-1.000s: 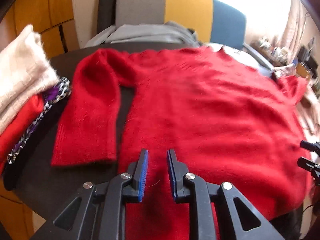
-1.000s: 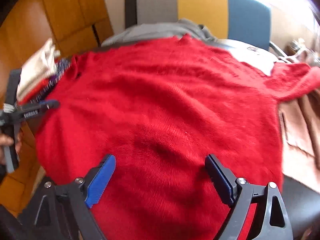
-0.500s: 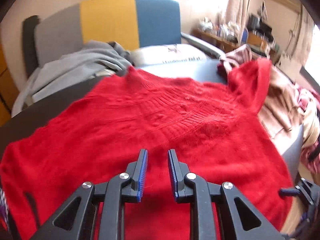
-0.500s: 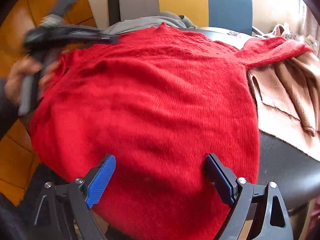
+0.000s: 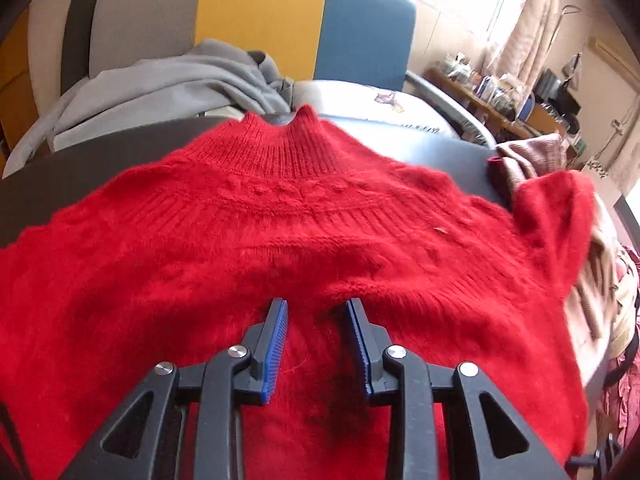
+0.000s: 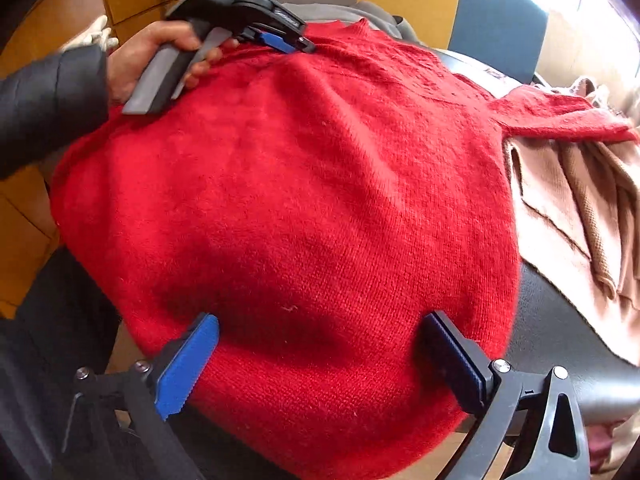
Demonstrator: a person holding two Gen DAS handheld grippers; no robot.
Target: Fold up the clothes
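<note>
Since a second ago my left gripper (image 5: 316,312) has swung across the sweater (image 5: 280,240) from the folded left sleeve to the upper body, just below the ribbed collar (image 5: 280,148), and its jaws are opening with only loose fuzz between them, nothing pinched. The sweater lies spread over the dark table (image 5: 80,156), collar at the far edge, hem hanging off the near edge under my right gripper (image 6: 320,344). Those right jaws stand wide apart, straddling the hem without clamping it. The left sleeve looks already folded in; the right sleeve (image 6: 560,116) is stretched out sideways onto a beige garment (image 6: 580,208).

I judge the step in hand is to bring that right sleeve in. To do it well I would send the right gripper to the cuff, take only the sleeve's knit and not the beige cloth under it, then carry it low across the chest so the shoulder line stays straight. The left pads can press near the collar to keep the body from dragging. A grey hoodie (image 5: 168,84) and a chair (image 5: 260,20) sit behind the table.
</note>
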